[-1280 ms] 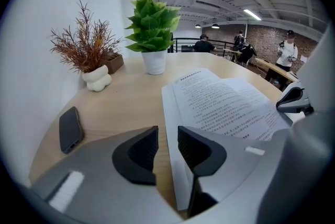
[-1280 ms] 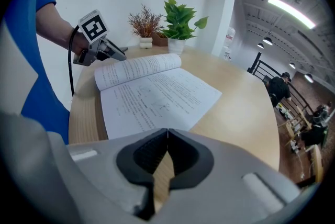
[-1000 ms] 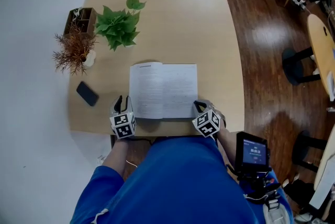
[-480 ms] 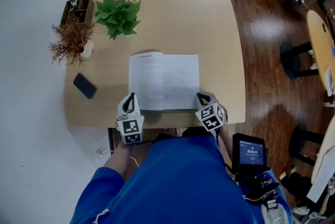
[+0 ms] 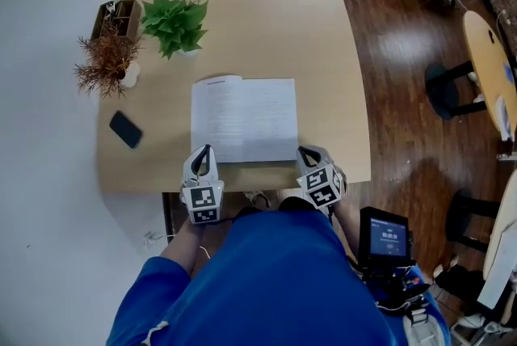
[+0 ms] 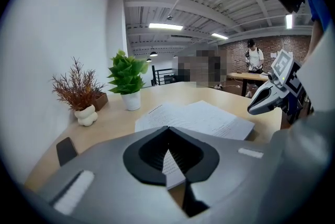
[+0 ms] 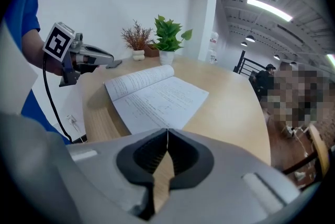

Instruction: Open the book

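Note:
The book (image 5: 242, 120) lies open and flat on the tan table (image 5: 323, 53), its white printed pages facing up. My left gripper (image 5: 203, 149) hovers just off the book's near left corner, shut with nothing between its jaws. Off the near right corner my right gripper (image 5: 304, 151) is likewise shut and empty. In the left gripper view the closed tips (image 6: 168, 130) point over the pages (image 6: 194, 117), with the right gripper (image 6: 267, 100) at the right. From the right gripper view, the closed tips (image 7: 167, 132) face the book (image 7: 157, 93) and the left gripper (image 7: 93, 56).
A green potted plant (image 5: 176, 19), a dried plant in a white vase (image 5: 109, 61) and a small wooden box (image 5: 113, 13) stand at the table's far left. A dark phone (image 5: 126, 129) lies left of the book. Round tables and chairs (image 5: 485, 61) stand on the wood floor at the right.
The left gripper went from open beside the book's left edge to shut, shifting right and back toward the near table edge. The right gripper drew back slightly from the book's near right corner.

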`<state>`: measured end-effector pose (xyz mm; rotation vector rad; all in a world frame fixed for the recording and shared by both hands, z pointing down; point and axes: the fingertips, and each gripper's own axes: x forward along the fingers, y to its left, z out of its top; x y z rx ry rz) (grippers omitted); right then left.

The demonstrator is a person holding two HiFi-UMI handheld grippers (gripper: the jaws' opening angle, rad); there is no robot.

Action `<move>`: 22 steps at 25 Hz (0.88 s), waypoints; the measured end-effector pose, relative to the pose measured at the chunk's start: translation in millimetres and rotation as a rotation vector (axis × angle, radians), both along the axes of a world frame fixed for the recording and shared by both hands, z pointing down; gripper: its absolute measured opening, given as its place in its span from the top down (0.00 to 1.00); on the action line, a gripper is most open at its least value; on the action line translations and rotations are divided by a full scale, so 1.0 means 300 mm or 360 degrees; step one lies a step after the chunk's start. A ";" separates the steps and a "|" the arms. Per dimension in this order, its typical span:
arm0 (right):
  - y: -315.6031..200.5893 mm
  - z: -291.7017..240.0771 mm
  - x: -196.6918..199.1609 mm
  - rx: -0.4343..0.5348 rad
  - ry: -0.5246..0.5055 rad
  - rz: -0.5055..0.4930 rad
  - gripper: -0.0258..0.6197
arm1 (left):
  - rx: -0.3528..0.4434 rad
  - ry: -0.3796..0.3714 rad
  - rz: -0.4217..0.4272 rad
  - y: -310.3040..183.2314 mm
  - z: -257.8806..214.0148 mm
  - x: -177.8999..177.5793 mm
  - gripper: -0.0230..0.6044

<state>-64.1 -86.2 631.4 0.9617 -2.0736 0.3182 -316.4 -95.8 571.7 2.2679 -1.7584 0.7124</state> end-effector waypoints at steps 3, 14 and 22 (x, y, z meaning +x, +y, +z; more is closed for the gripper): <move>0.031 -0.060 0.008 0.0065 -0.0069 -0.0030 0.95 | 0.0044 -0.0006 -0.0014 0.040 -0.040 0.060 0.95; 0.206 -0.234 0.167 0.0210 -0.0300 -0.0082 0.95 | 0.0182 -0.0011 -0.0022 0.246 -0.179 0.355 0.95; 0.368 -0.317 0.299 0.0280 -0.0411 -0.0114 0.95 | 0.0206 -0.0032 -0.0009 0.443 -0.225 0.544 0.95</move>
